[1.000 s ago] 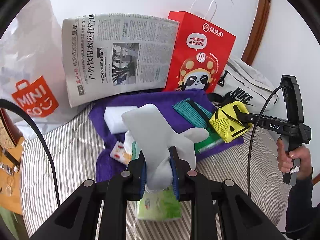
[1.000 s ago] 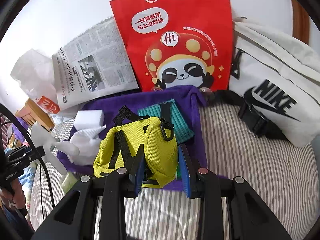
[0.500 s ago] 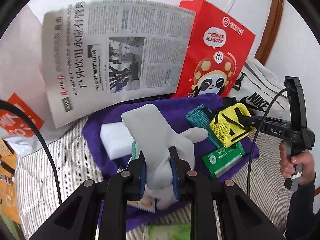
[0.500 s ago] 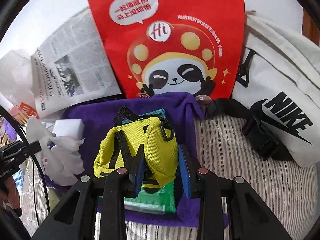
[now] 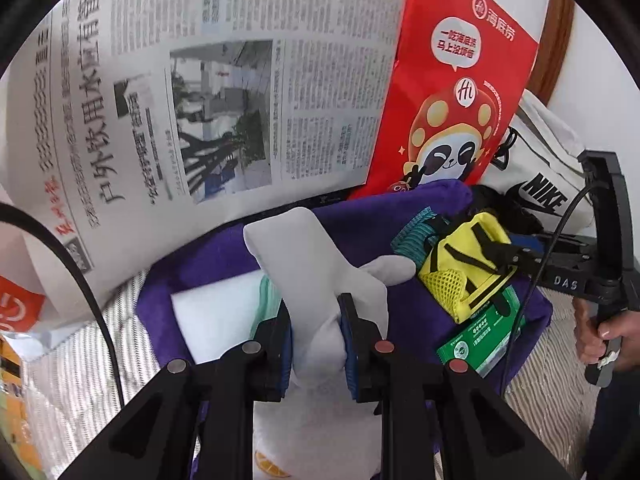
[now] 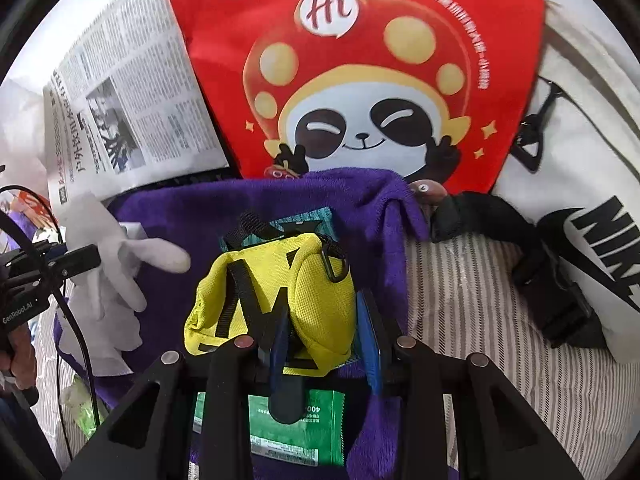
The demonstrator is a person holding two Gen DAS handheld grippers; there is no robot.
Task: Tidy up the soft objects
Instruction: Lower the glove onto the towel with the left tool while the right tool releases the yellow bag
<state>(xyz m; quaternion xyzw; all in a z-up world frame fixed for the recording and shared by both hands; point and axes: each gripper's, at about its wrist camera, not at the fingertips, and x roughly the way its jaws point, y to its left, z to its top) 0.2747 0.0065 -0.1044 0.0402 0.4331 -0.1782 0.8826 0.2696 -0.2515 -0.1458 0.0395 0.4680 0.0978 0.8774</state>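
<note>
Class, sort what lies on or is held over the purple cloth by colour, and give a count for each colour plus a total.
White: 2, sock, foam block
Yellow: 1, pouch
Green: 1, packet
Teal: 1, striped cloth
Total: 5, all over the purple cloth

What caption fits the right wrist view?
Right gripper fingers clamp a yellow pouch above the purple towel.

From here I can't see the green printed packet (image 6: 296, 424) whole: my right tool's black frame covers its lower left. The red panda paper bag (image 6: 360, 60) runs off the top edge. The folded newsprint sheet (image 5: 200, 100) is blurred, its small text unreadable.
</note>
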